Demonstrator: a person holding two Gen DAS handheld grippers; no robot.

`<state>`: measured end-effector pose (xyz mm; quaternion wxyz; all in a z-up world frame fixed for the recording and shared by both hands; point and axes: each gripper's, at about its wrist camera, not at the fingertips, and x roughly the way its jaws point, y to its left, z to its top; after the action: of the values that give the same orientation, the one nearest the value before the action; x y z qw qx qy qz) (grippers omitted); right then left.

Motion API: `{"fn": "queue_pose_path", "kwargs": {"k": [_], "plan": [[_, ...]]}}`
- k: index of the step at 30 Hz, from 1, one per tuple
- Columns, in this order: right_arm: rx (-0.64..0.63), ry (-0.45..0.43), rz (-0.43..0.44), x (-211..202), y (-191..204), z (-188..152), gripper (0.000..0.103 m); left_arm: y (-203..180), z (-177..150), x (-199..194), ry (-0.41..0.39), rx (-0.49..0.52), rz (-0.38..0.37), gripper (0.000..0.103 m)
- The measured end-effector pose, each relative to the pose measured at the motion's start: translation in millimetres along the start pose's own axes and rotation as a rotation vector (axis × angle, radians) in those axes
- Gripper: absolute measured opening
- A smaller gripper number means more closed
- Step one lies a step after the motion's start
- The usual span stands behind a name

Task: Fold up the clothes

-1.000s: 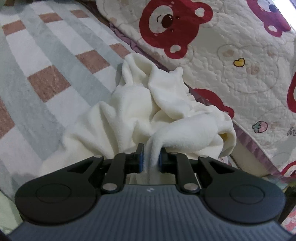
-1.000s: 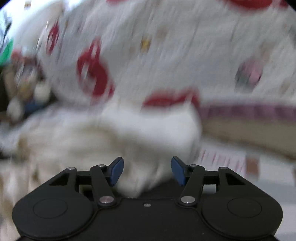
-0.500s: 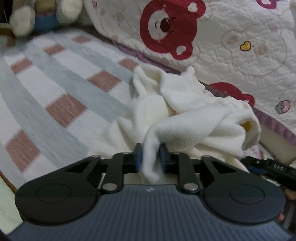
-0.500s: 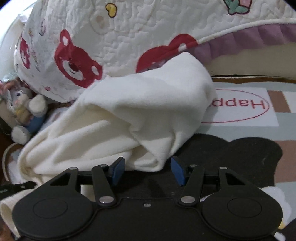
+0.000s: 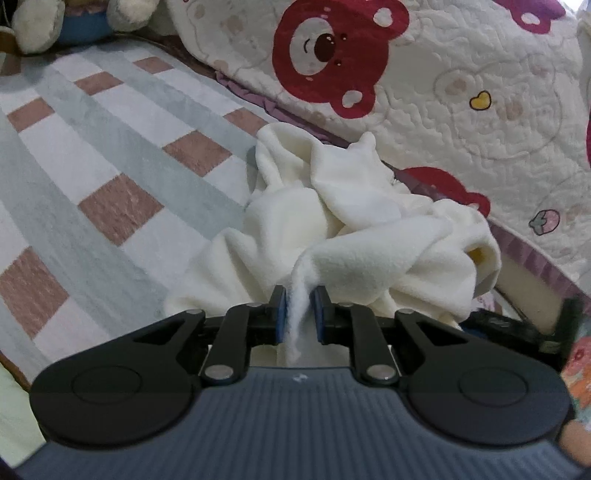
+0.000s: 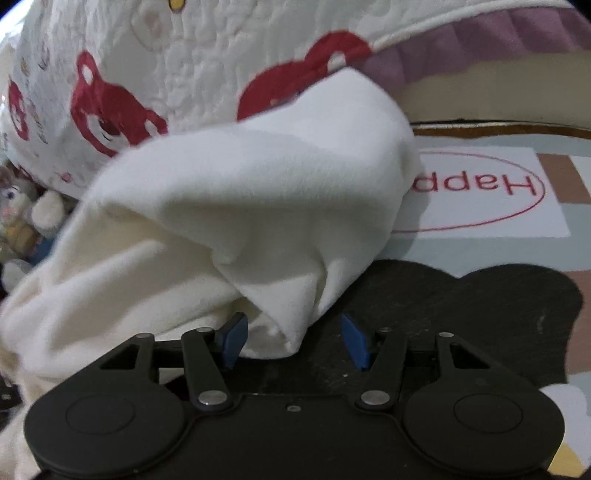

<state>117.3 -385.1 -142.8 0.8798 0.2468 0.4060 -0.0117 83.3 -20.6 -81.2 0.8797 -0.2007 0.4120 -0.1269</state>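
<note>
A cream fleece garment (image 5: 354, 225) lies crumpled on the checked rug, against a bed's quilt. My left gripper (image 5: 299, 314) is shut on a thin edge of that garment, which runs down between its blue pads. In the right wrist view the same cream garment (image 6: 236, 206) bulges in a big fold. My right gripper (image 6: 293, 341) is open, and a low corner of the fold hangs between its fingers (image 6: 234, 334), close to the left pad and apart from the right one.
A white quilt with red bears (image 5: 424, 85) drapes over the bed edge behind the garment. A grey, white and brown checked rug (image 5: 92, 177) spreads to the left. Plush toys (image 5: 62, 22) sit at the far left. A black patch and a "Happy" label (image 6: 480, 188) mark the rug.
The right gripper has come down and closer to the garment's fold, whose corner now sits between its open fingers. The left gripper keeps its hold, and its view has rolled slightly.
</note>
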Motion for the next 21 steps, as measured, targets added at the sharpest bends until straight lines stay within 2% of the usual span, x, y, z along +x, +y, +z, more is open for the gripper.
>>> {"fn": "queue_pose_path", "kwargs": {"k": [3, 6, 7, 8, 9, 13, 15, 17, 18, 21], "plan": [[0.001, -0.023, -0.006, 11.7, 3.4, 0.1, 0.064, -1.0, -0.9, -1.8, -0.005, -0.008, -0.034, 0.016], [-0.004, -0.046, 0.025, 14.0, 2.6, 0.0, 0.062, -5.4, -1.6, -3.2, -0.017, 0.011, -0.035, 0.018], [-0.029, -0.052, 0.022, 13.9, 2.9, -1.6, 0.036, -6.6, -1.8, -3.8, -0.02, 0.016, -0.037, 0.019], [-0.066, -0.049, -0.003, 13.4, 4.3, -2.2, 0.018, -6.9, -1.7, -4.9, -0.023, 0.013, -0.044, 0.02], [-0.096, -0.053, -0.024, 11.1, 5.1, -2.4, 0.014, -6.8, -1.2, -6.3, -0.027, 0.008, -0.054, 0.02], [-0.113, -0.15, -0.044, -23.1, -0.2, 3.7, 0.011, -8.5, 1.3, -15.9, -0.06, 0.007, -0.093, 0.024], [-0.121, -0.209, -0.059, -42.5, -0.5, 13.2, 0.011, -12.7, 1.9, -20.6, -0.067, 0.008, -0.136, 0.028], [-0.115, -0.248, -0.064, -59.3, -1.3, 29.4, 0.011, -17.4, 1.7, -22.9, -0.05, -0.012, -0.21, 0.042], [-0.118, -0.267, -0.069, -66.7, -0.7, 37.0, 0.011, -22.3, 0.5, -23.3, -0.036, -0.008, -0.238, 0.044], [-0.207, -0.325, -0.122, -78.2, 10.6, 47.8, 0.011, -41.7, -6.8, -25.3, -0.029, 0.097, -0.229, 0.051]]}}
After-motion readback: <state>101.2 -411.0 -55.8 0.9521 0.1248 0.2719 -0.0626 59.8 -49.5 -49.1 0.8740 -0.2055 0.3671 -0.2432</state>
